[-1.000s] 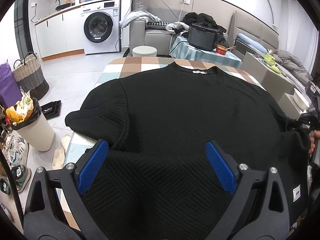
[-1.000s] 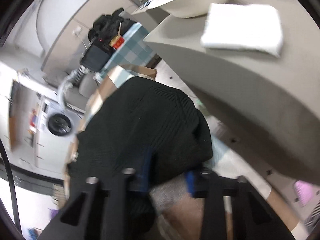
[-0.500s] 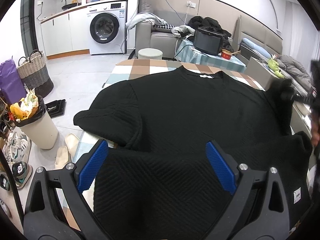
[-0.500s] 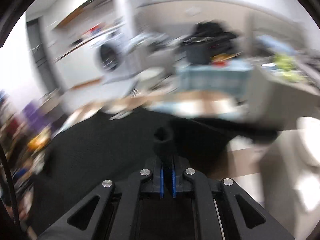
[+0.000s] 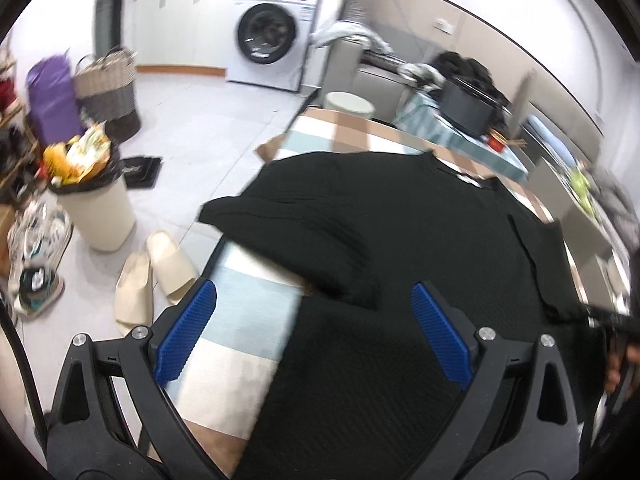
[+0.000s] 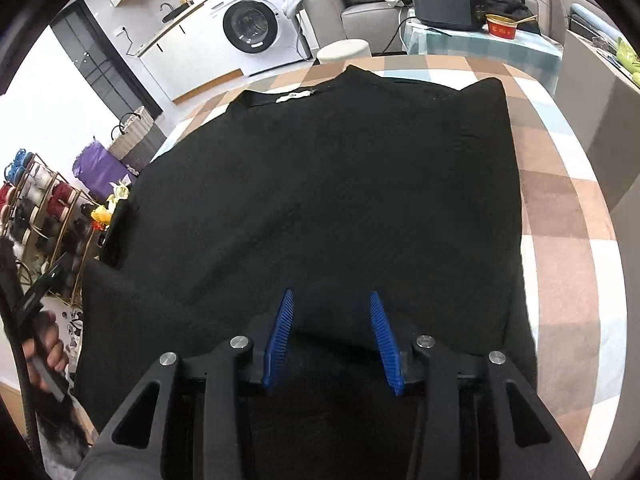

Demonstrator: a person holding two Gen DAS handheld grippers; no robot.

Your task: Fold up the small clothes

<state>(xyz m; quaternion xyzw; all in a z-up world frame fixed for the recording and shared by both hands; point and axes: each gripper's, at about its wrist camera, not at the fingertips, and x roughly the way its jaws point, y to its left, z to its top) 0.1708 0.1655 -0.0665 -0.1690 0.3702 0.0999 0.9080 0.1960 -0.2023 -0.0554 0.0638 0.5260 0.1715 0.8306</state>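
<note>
While your left gripper (image 5: 312, 336) hangs wide open over the sweater's (image 6: 320, 184) near hem on the checked table (image 6: 568, 216), pinch the left sleeve (image 5: 296, 236) at its cuff; your right gripper (image 6: 332, 336) is opening, empty, over the folded right side.
</note>
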